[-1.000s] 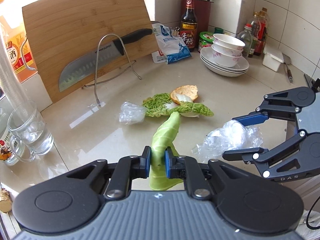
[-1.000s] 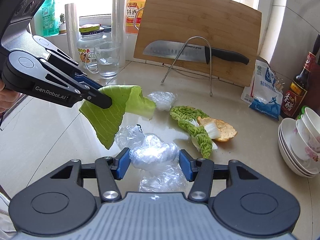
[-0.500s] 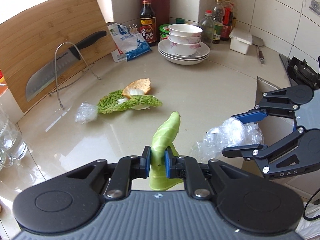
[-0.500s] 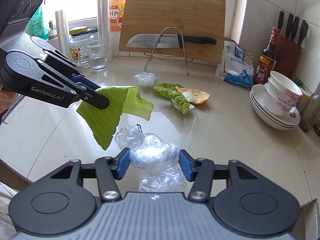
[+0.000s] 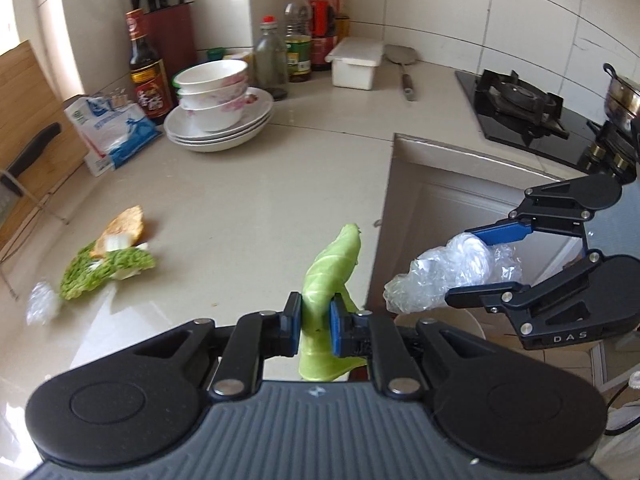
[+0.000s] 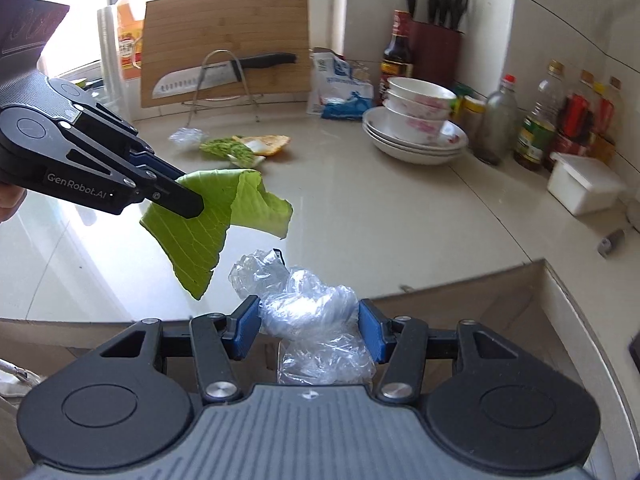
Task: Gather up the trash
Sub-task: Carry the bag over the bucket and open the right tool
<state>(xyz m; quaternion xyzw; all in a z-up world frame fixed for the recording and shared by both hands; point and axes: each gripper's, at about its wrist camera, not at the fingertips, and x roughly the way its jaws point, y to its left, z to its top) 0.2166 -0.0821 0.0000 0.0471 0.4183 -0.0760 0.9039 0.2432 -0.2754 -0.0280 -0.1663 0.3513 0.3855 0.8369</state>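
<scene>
Left gripper [image 5: 315,326] clamped tight on a pale green cabbage leaf [image 5: 329,280], pads pinching it mid-leaf; leaf sticks up past the fingertips and hangs below them. Right gripper [image 6: 308,330] grasping a crumpled wad of clear plastic wrap [image 6: 308,308], pads pressing it from both sides, loose film trailing underneath. Both loads are airborne, off the counter [image 5: 256,184]. Right gripper sits just right of the left one; the plastic is beside the leaf, not touching. Ahead and below the grippers: counter edge, past it a drop, with the pale rim of a bin [image 5: 460,314] below the plastic, mostly hidden. Leftover trash on the counter, ahead-left of the left gripper: curly green leaf [image 5: 106,268] with an orange peel [image 5: 124,228] lying against it, small plastic ball [image 5: 42,306] just left of that. Stacked bowls [image 5: 216,92] on plates further ahead
</scene>
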